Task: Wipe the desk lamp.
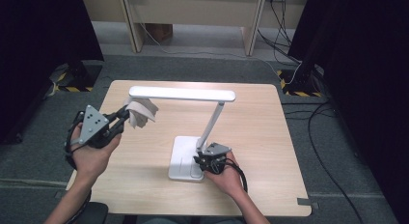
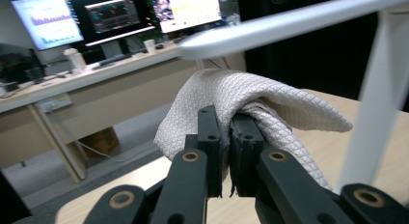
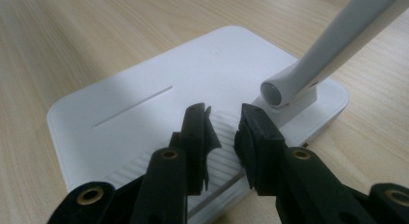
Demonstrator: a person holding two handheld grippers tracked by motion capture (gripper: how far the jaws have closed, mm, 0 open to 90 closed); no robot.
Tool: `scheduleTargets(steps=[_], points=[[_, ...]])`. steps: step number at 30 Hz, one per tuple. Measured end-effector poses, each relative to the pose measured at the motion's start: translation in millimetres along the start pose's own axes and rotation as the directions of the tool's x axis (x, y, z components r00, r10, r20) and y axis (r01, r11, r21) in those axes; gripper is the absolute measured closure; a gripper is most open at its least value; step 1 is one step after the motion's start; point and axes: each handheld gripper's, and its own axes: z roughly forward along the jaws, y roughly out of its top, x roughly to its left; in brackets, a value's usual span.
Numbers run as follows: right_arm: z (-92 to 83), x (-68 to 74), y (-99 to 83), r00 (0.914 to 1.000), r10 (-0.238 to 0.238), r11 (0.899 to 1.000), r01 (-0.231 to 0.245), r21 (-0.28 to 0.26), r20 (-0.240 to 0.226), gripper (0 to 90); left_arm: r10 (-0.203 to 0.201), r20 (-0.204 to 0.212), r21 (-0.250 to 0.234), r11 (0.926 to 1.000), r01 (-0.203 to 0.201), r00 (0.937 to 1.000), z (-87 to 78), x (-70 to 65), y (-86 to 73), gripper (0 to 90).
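I am clamping the cloth in my left gripper, just under the left end of the lamp head. My right gripper is resting on the lamp's base, jaws slightly apart, gripping nothing.

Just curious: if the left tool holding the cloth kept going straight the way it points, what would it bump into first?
Probably the white lamp head: the left tool, shut on the cloth, points just beneath its near end. Depth is hard to judge, so it might slip underneath.

Cloth's pinched fold perhaps hidden between tool jaws.
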Motion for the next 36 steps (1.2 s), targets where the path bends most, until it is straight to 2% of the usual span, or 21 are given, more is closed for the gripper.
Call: scheduleTargets(steps=[5,16,25,36], points=[[0.0,-0.2,0.0,1.0000,0.000,1.000,0.000,0.000,-0.002,72.7,-0.009,-0.037,-0.010,0.9999,0.008,0.9993,0.8,11.3,3.8,84.4],[0.0,-0.2,-0.1,1.0000,0.002,1.000,-0.002,-0.001,-0.002,72.7,-0.022,-0.047,-0.042,0.9989,0.020,0.9987,-4.1,13.3,9.1,84.4],[0.0,-0.1,-0.2,1.0000,0.002,1.000,-0.002,-0.002,-0.002,72.7,-0.025,-0.044,-0.044,0.9988,0.023,0.9987,-2.0,6.0,8.2,84.4],[0.1,-0.5,-0.2,1.0000,0.002,1.000,-0.002,-0.001,-0.005,72.8,-0.011,-0.003,-0.020,0.9997,0.011,0.9999,6.9,-4.2,8.1,84.3]])
